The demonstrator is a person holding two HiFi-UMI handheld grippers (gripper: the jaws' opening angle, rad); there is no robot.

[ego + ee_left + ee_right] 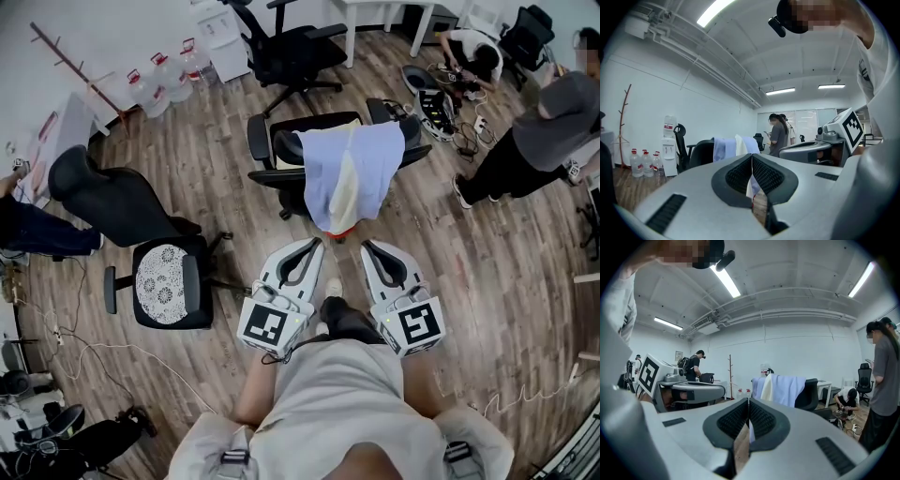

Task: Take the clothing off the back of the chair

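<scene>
Draping the chair (pixel 286 131), clothing (pixel 349 173); left hand-held gripper (pixel 316 244) and right hand-held gripper (pixel 367 247) closed, empty.

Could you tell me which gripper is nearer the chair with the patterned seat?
Left. The left gripper is beside the chair; the right gripper is farther, beyond the left one.

Two hand-held grippers (pixel 314 245) (pixel 367 247), one draped chair (pixel 259 139)

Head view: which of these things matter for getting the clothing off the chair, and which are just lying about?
Part of the job:
clothing; the chair it hangs on; left tool and right tool, both shut and empty.

Just lying about:
water bottles; chair with patterned seat; coat stand; far black chair.
</scene>
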